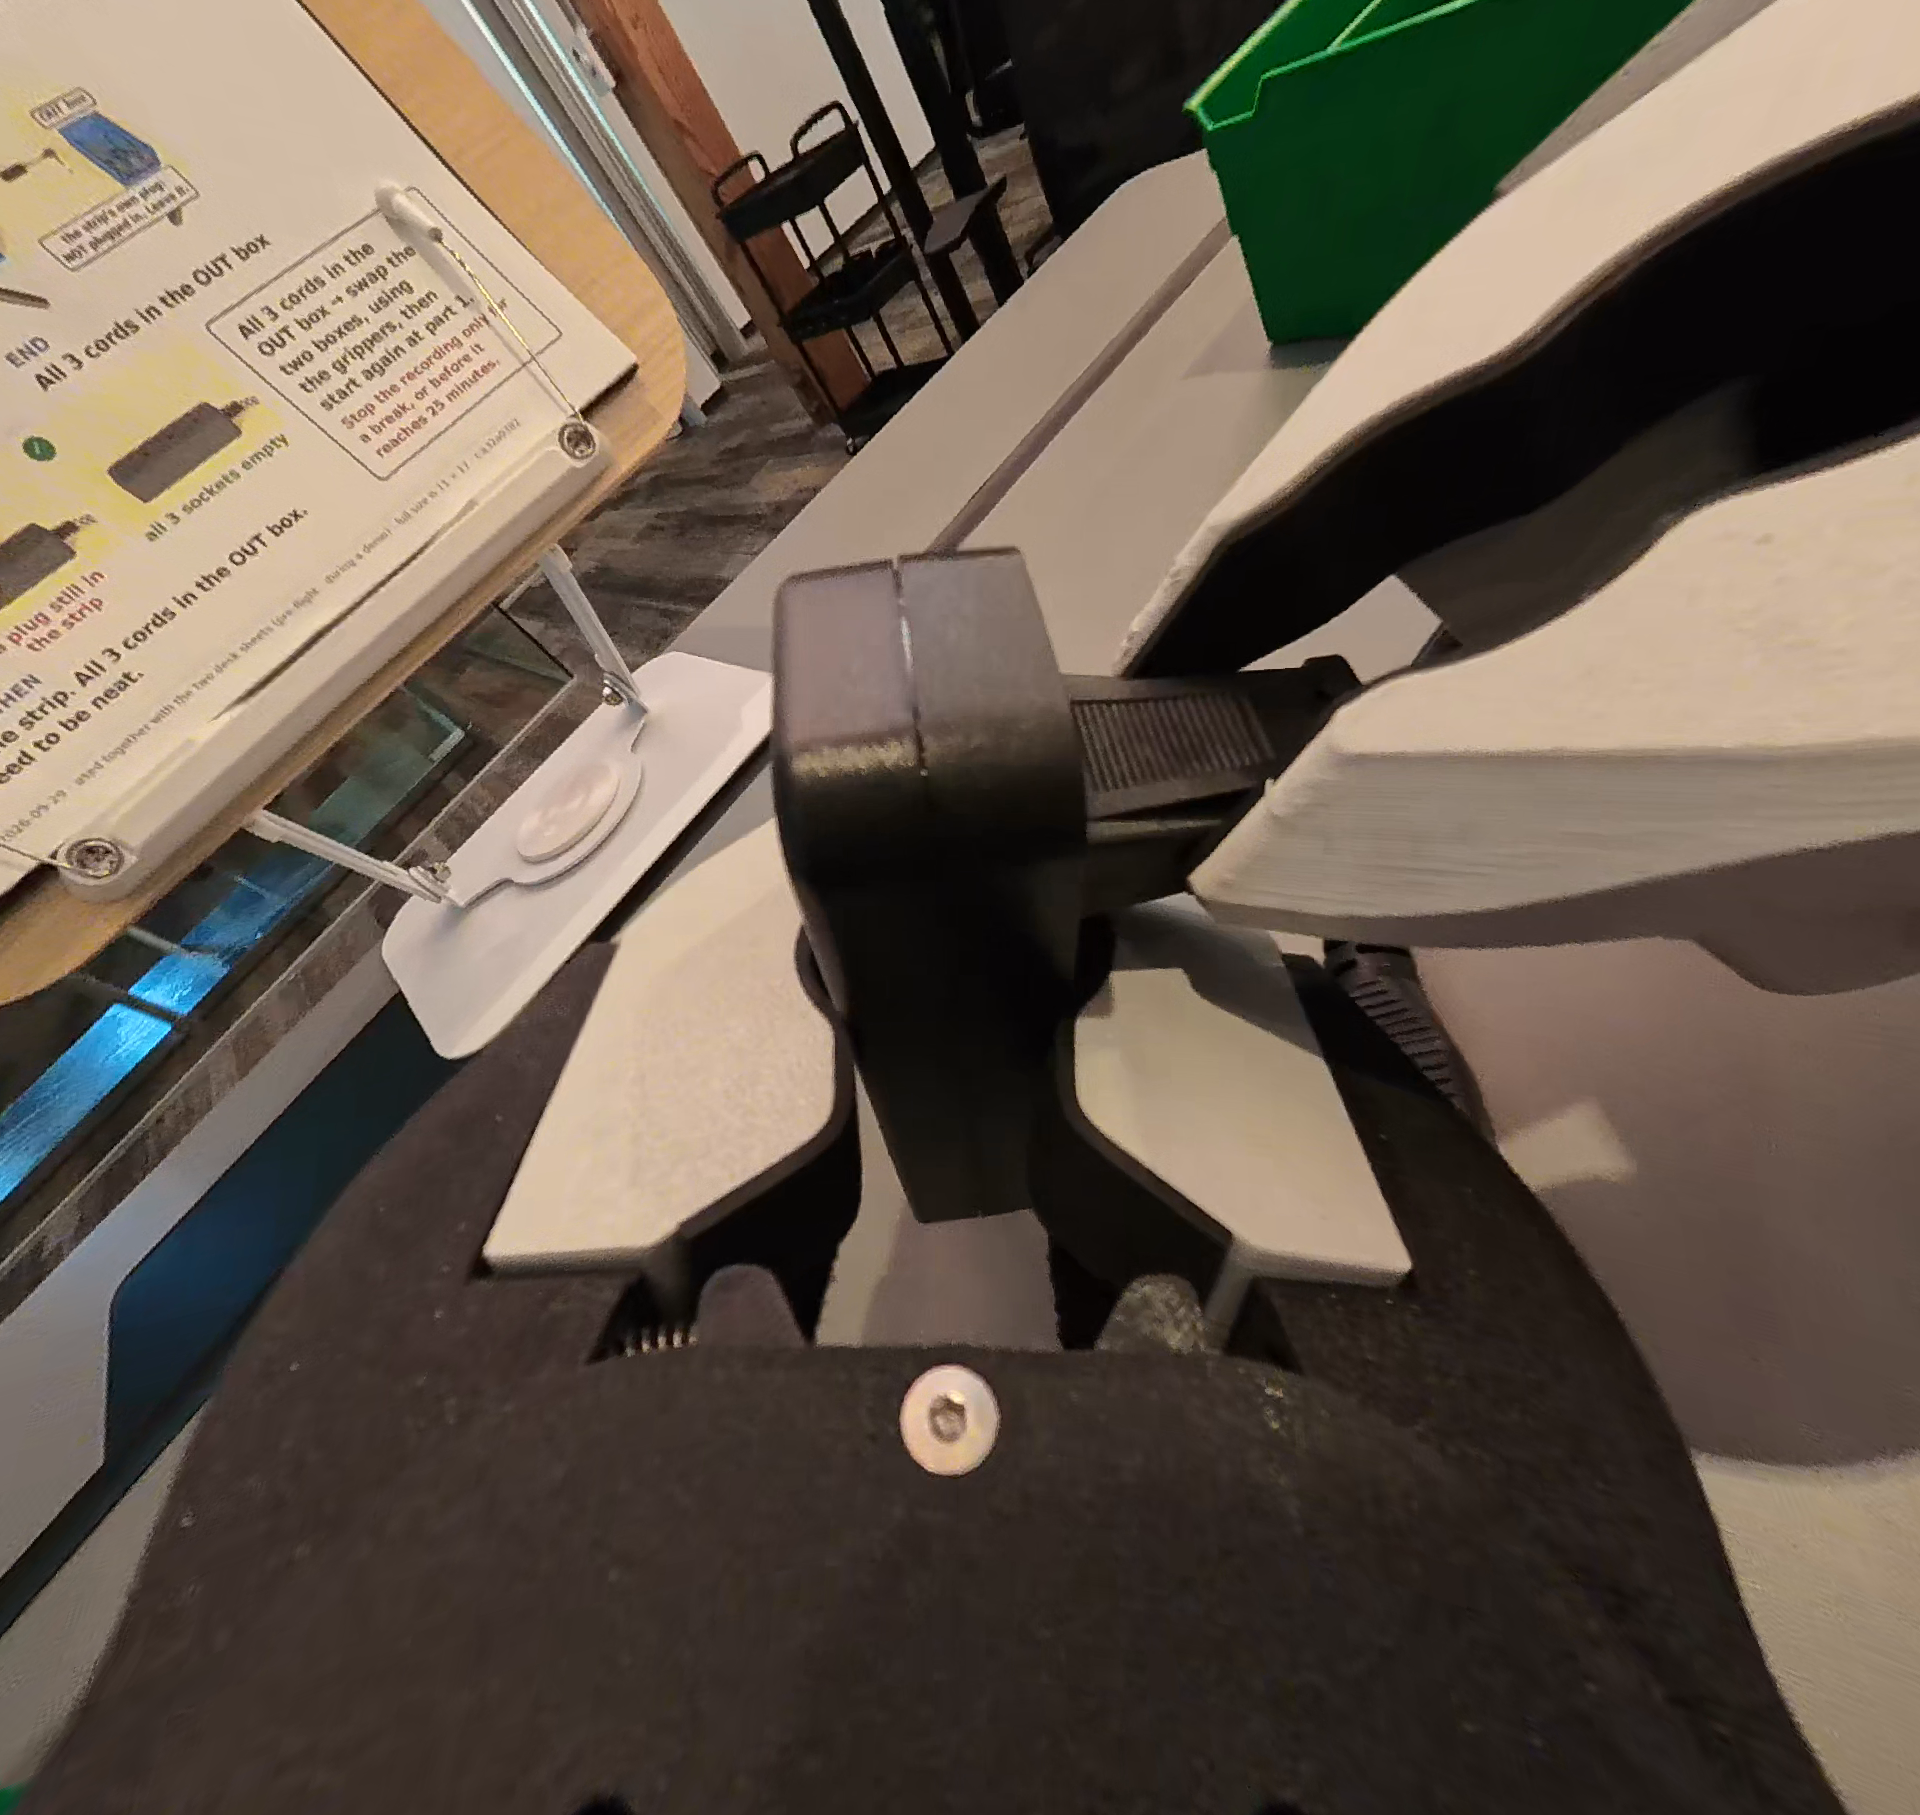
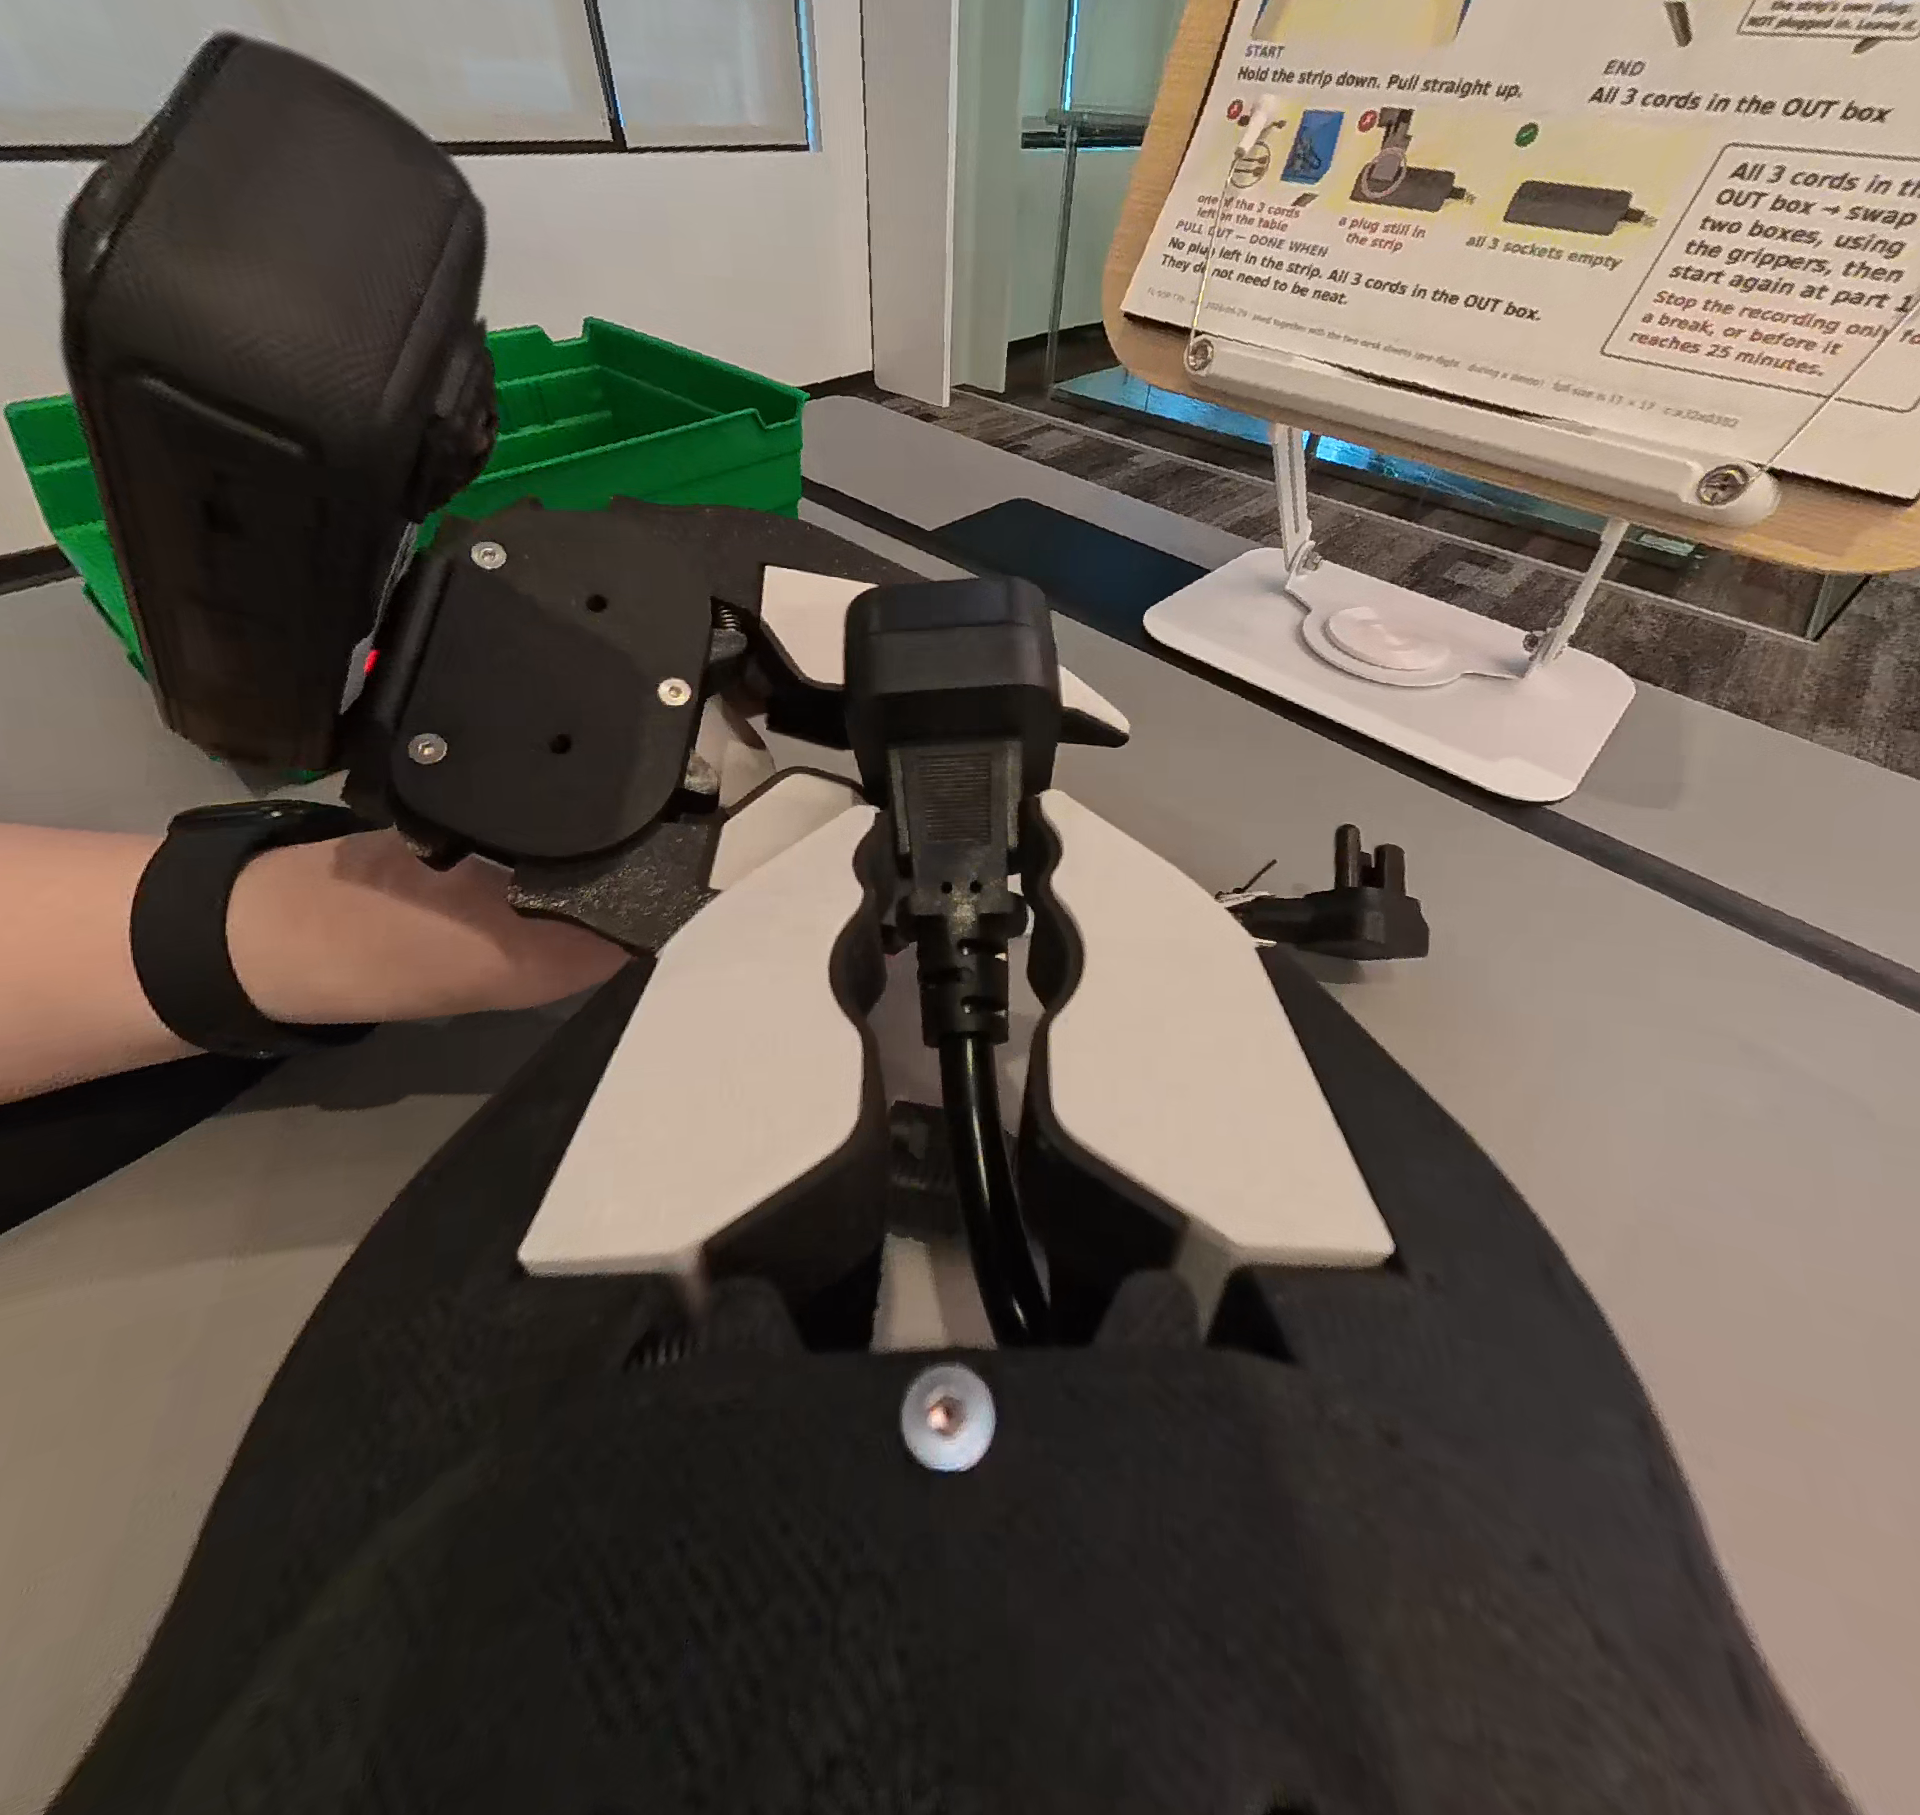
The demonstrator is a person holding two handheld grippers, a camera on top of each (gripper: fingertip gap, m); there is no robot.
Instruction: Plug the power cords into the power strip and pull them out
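Observation:
A black power strip (image 1: pixel 914 726) stands on end between the grey pads of my left gripper (image 1: pixel 945 924), which is shut on it. My right gripper (image 2: pixel 951 830) is shut on a black plug (image 2: pixel 945 809), and its cord (image 2: pixel 977 1142) runs back between the fingers. The plug's front is pressed against the strip's (image 2: pixel 951 653) socket face, and its prongs are hidden. In the left wrist view the right gripper (image 1: pixel 1278 726) reaches in from the right with the plug (image 1: pixel 1164 747). In the right wrist view the left gripper (image 2: pixel 935 685) reaches in from the left.
A green bin (image 1: pixel 1455 155) (image 2: pixel 644 415) stands at the back of the grey table (image 2: pixel 1558 1194). An instruction sheet stands on a white stand (image 1: pixel 582 830) (image 2: pixel 1392 664). Another black plug (image 2: pixel 1340 913) lies on the table to the right. A person's wrist with a black watch (image 2: pixel 197 924) is at left. One gripper's finger ends stand about 6 centimetres off the other's.

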